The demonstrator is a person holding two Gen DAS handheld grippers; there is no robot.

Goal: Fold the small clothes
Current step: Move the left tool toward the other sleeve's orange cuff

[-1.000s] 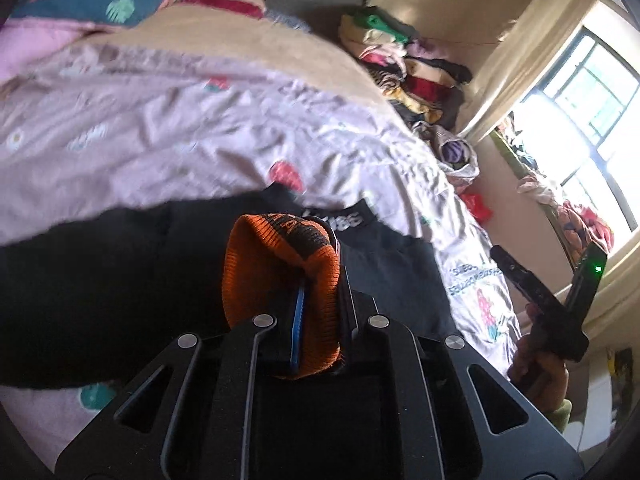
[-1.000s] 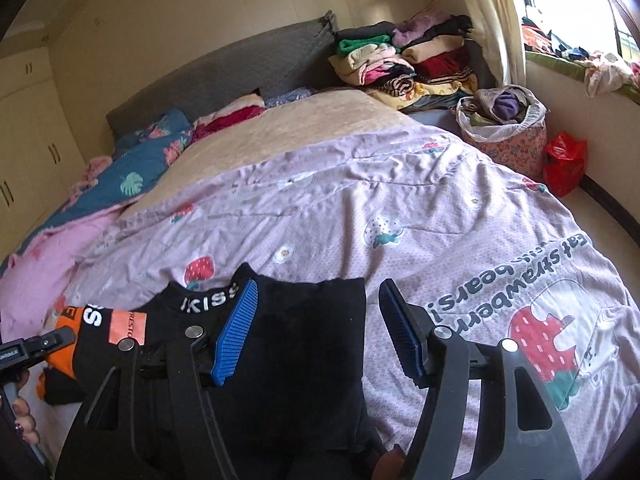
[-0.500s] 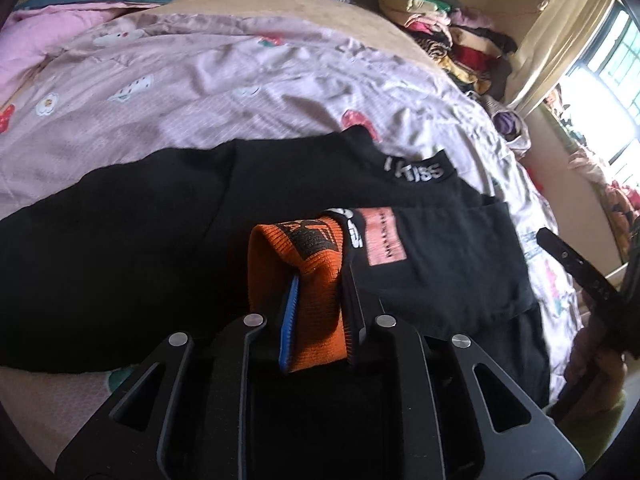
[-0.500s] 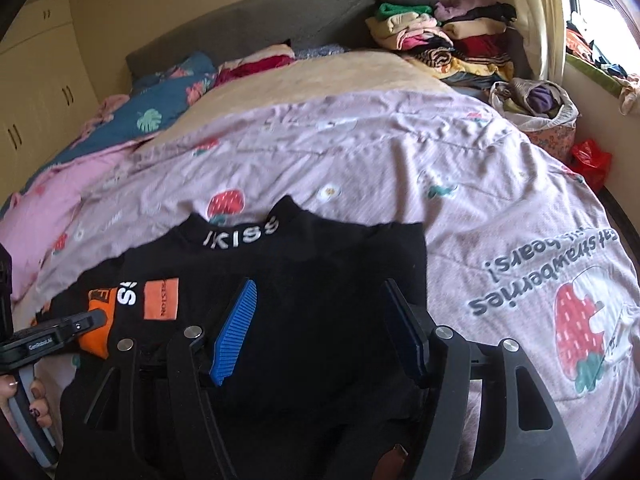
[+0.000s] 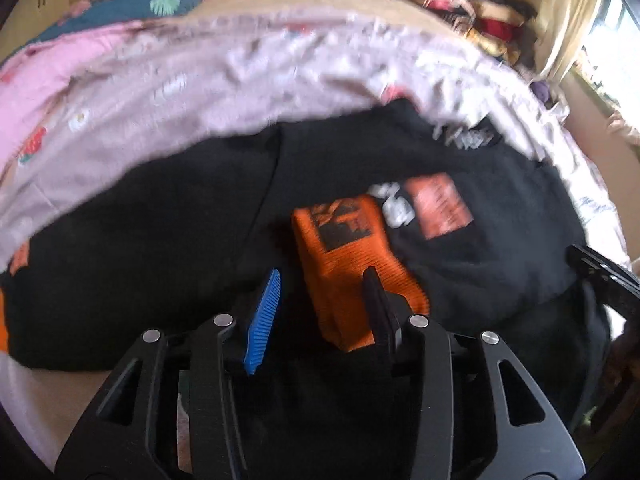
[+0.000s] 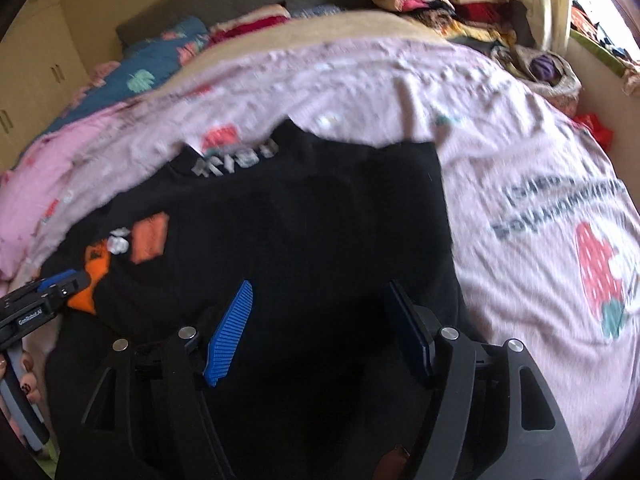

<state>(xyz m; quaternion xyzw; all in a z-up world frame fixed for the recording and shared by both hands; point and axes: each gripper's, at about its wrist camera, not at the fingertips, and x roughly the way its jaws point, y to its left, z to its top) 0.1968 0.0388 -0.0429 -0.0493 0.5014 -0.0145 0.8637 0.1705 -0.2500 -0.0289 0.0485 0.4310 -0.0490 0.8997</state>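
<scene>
Two grippers work over one black sweatshirt [image 6: 304, 224], which lies flat on the pink strawberry-print bedspread [image 6: 520, 152] at the near side of the bed. The left gripper [image 5: 320, 292] has just been opening: its jaws stand partly apart, the orange cuff [image 5: 352, 264] of the folded-in sleeve lies between them, and no squeeze shows on it. The right gripper [image 6: 320, 300] stands wide and empty above the body of the garment.

Judgement: the sleeve fold is being set down. To finish it well, let the cuff drop fully, withdraw without dragging it, and smooth the fold before the next one.

Writing: blurred white collar lettering [image 6: 236, 160], unreadable. The bedspread's inverted text [image 6: 560, 208] is likewise illegible.
</scene>
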